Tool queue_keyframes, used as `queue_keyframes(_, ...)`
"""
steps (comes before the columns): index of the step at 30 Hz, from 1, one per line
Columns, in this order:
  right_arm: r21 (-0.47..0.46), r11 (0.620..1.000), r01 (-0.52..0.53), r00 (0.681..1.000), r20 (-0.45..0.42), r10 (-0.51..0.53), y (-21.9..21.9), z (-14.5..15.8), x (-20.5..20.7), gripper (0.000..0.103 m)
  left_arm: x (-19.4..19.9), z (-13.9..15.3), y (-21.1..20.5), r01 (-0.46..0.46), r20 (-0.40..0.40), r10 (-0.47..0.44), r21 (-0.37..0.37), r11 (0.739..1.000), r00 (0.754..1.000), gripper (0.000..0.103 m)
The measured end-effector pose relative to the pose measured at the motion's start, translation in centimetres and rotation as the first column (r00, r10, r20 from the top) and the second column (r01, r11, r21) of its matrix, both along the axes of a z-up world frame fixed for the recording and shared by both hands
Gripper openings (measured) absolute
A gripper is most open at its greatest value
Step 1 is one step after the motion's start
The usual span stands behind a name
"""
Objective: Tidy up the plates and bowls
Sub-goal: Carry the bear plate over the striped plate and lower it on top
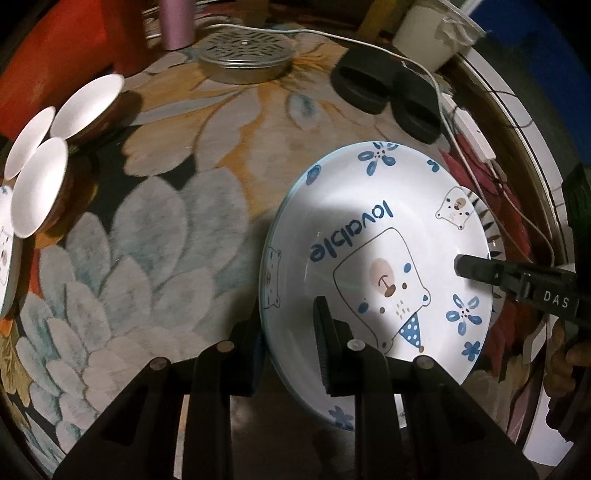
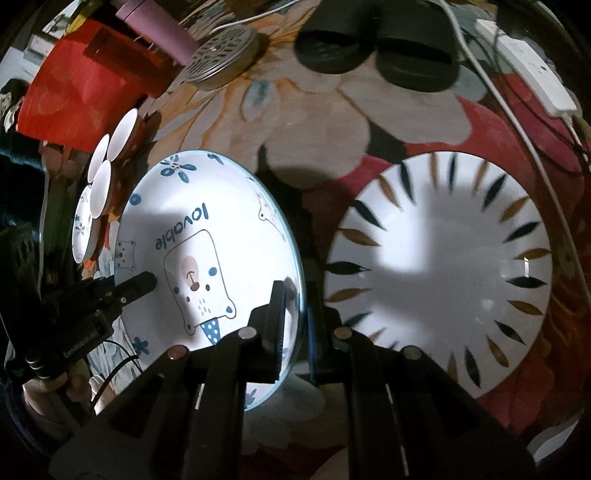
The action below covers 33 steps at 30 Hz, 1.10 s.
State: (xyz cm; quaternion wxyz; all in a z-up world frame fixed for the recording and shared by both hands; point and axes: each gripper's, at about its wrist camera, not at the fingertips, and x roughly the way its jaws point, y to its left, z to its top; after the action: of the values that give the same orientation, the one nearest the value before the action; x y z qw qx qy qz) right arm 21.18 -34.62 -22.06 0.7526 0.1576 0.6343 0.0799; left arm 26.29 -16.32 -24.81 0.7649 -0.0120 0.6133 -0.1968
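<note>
A white plate with a blue bear and the word "lovable" (image 1: 369,229) (image 2: 192,206) is held tilted above the flowered tablecloth. My left gripper (image 1: 288,317) is shut on its left rim. My right gripper (image 2: 298,297) is shut on the opposite rim, and one of its fingers (image 1: 476,267) shows over the plate in the left wrist view. The left gripper's finger (image 2: 142,284) shows in the right wrist view. A white plate with dark and gold leaf marks (image 2: 439,266) lies on the table to the right. Three small white bowls (image 1: 40,184) and another bear plate (image 2: 83,229) stand at the left.
At the back stand a perforated metal tin (image 1: 245,55), a pink cylinder (image 1: 177,22), two black round pads (image 1: 384,92), a white cup (image 1: 432,33) and a red box (image 2: 81,88). A white power strip (image 2: 532,74) with cables lies by the table's right edge.
</note>
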Motion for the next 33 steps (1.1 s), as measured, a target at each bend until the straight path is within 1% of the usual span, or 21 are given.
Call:
queue_keyframes(6, -0.011, 0.998, 0.059, 0.998, 0.001, -0.059, -3.1, 0.2, -1.1, 0.011, -0.1, 0.2, -3.4, 0.044, -0.001, -0.044, 0.002, 0.999, 0.999, 0.023)
queue_keyframes(13, -0.022, 0.989, 0.147, 0.989, -0.013, -0.147, -7.6, -0.1, -2.6, 0.011, 0.4, 0.3, -9.0, 0.124, 0.016, -0.124, 0.015, 0.992, 0.992, 0.023)
queue_keyframes(16, -0.015, 0.981, 0.192, 0.981, -0.022, -0.192, -9.8, -0.3, -3.4, 0.011, 0.6, 0.4, -11.6, 0.166, 0.024, -0.166, 0.017, 0.986, 0.986, 0.023)
queue_keyframes(20, -0.005, 0.964, 0.267, 0.963, -0.040, -0.267, -12.6, -0.9, -4.3, 0.011, 0.9, 0.1, -14.6, 0.210, 0.020, -0.211, 0.025, 0.977, 0.977, 0.023)
queue_keyframes(26, -0.015, 0.938, 0.346, 0.937, -0.045, -0.347, -15.6, -1.4, -5.7, 0.012, 0.7, -0.4, -18.6, 0.275, 0.012, -0.275, 0.033, 0.961, 0.961, 0.023)
queue_keyframes(30, -0.038, 0.922, 0.386, 0.921, -0.045, -0.387, -16.7, -1.8, -6.0, 0.012, 0.1, -1.1, -20.6, 0.315, 0.009, -0.317, 0.064, 0.947, 0.949, 0.023)
queue_keyframes(33, -0.053, 0.921, 0.385, 0.921, -0.038, -0.387, -17.0, -2.0, -6.0, 0.011, 0.1, -1.8, -20.8, 0.317, 0.004, -0.318, 0.097, 0.944, 0.948, 0.023)
